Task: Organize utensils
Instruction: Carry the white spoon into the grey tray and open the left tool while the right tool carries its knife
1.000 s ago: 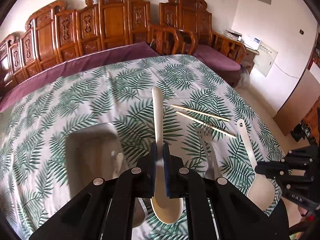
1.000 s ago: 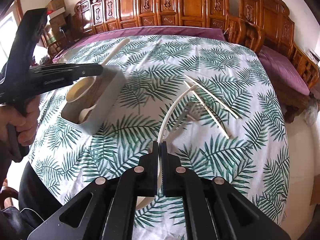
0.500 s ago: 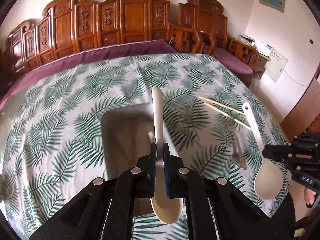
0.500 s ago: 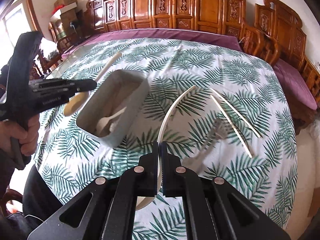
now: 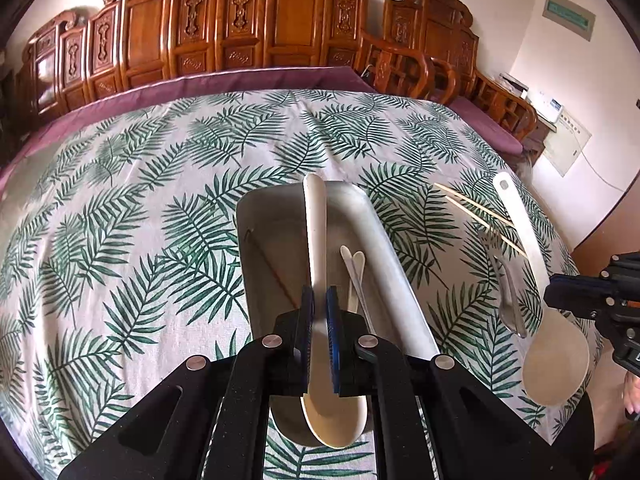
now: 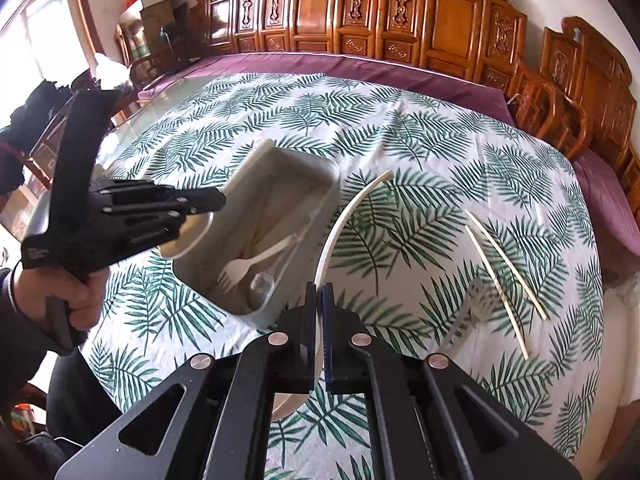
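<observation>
Both the left gripper (image 5: 319, 304) and the right gripper (image 6: 320, 300) are each clamping mid-handle a light, stiff, smooth cream plastic rice paddle (image 5: 315, 236), likely slippery, beside the grey oblong utensil tray (image 5: 384, 240).

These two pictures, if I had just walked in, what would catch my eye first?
Probably the two black grippers, each clamped on a big cream spoon: the left gripper holds its spoon over the grey tray, the right gripper holds another spoon beside it. Behind the leaf-print tablecloth, carved wooden chairs line the wall.
</observation>
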Action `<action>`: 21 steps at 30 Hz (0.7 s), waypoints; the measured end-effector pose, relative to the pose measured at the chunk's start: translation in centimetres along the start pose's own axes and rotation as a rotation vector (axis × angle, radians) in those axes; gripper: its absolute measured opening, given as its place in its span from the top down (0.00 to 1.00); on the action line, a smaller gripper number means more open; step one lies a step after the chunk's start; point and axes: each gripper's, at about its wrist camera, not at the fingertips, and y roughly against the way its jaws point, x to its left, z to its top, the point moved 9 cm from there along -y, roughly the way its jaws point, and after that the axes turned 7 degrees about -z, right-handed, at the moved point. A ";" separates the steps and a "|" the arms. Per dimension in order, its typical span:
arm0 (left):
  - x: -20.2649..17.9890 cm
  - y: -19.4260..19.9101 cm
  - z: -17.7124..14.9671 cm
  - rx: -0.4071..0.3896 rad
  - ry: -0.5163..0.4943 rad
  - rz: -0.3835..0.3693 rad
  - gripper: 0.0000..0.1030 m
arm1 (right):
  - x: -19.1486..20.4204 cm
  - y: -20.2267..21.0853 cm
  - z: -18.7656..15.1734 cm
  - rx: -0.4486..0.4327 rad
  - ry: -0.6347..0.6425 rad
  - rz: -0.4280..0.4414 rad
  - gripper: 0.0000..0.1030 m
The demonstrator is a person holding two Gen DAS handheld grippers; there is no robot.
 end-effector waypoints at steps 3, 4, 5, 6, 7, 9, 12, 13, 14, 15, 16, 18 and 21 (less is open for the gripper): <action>0.1 0.1 0.1 -0.014 -0.010 0.002 0.92 | 0.7 -0.3 0.9 -0.004 0.010 0.006 0.96; 0.2 0.2 0.1 -0.016 -0.007 0.001 0.91 | 0.9 -0.4 1.1 -0.004 0.013 0.008 0.96; 0.3 0.3 0.1 -0.019 -0.004 0.002 0.91 | 1.1 -0.6 1.3 -0.003 0.017 0.009 0.96; 0.4 0.4 0.1 -0.022 -0.004 0.003 0.91 | 1.3 -0.7 1.5 -0.002 0.023 0.010 0.96; 0.5 0.6 0.2 -0.027 -0.006 0.006 0.90 | 1.5 -0.9 1.6 -0.001 0.027 0.012 0.96; 0.7 1.2 0.2 -0.036 -0.010 0.015 0.85 | 2.0 -1.5 2.0 0.002 0.036 0.016 0.96; 1.3 2.3 0.1 -0.050 -0.013 0.031 0.84 | 2.6 -2.2 2.7 0.005 0.043 0.025 0.96; 1.5 2.6 0.1 -0.055 -0.013 0.035 0.84 | 3.0 -2.6 3.0 0.006 0.047 0.028 0.96; 1.8 3.3 0.1 -0.065 -0.014 0.046 0.83 | 3.2 -2.9 3.2 0.007 0.051 0.032 0.96; 2.1 3.7 0.1 -0.070 -0.012 0.053 0.83 | 3.6 -3.1 3.4 0.006 0.056 0.037 0.96; 2.4 4.2 0.0 -0.075 -0.009 0.059 0.83 | 3.9 -3.3 3.6 0.005 0.058 0.041 0.96; 3.0 5.3 0.0 -0.090 -0.002 0.072 0.80 | 4.5 -3.9 4.0 0.008 0.064 0.049 0.96; 3.9 6.9 -0.1 -0.110 0.003 0.095 0.76 | 5.4 -5.0 4.5 0.014 0.080 0.050 0.96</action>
